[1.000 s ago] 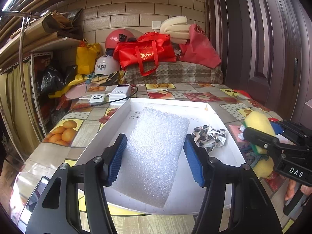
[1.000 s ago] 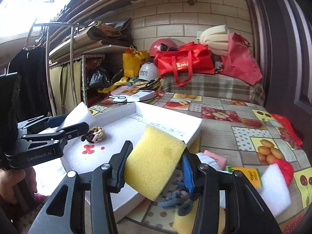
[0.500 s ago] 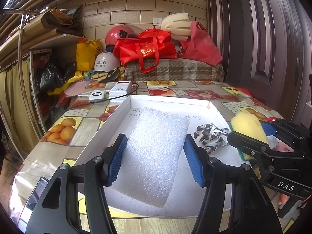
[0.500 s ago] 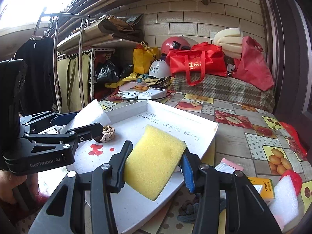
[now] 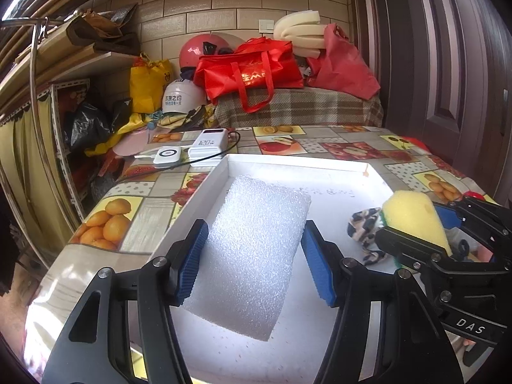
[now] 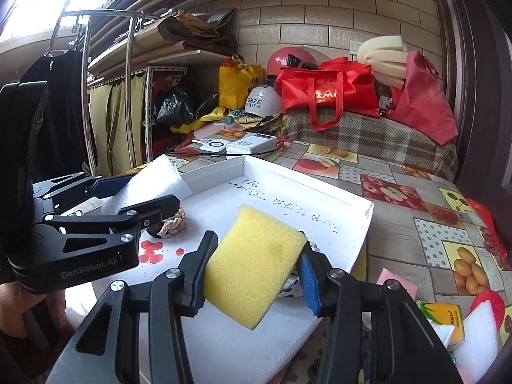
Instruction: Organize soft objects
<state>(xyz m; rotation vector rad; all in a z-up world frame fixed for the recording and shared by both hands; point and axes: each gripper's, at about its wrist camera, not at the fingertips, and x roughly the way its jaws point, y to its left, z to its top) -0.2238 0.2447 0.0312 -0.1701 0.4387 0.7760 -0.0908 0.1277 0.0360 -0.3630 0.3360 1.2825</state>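
Note:
My left gripper [image 5: 254, 256] is shut on a white foam sheet [image 5: 256, 252] and holds it over the left part of a white tray [image 5: 288, 161]. My right gripper [image 6: 256, 267] is shut on a yellow sponge [image 6: 254, 265] and holds it over the tray's right part [image 6: 320, 192]; the sponge also shows in the left wrist view [image 5: 412, 216]. A black-and-white patterned scrunchie [image 5: 364, 224] lies in the tray next to the sponge. A braided beige scrunchie [image 6: 172, 224] lies in the tray behind the left gripper [image 6: 140, 204].
A white power bank [image 5: 208, 147] and a white charger puck [image 5: 167, 156] with a cable lie beyond the tray. White foam [image 6: 480, 326], a pink item [image 6: 396, 283] and a small yellow-green packet [image 6: 444, 318] lie right of the tray. Bags and helmets crowd the back.
My right gripper has carried the yellow sponge leftward, from beside the tray's edge to over the tray near the patterned scrunchie. My left gripper still holds the foam sheet in place.

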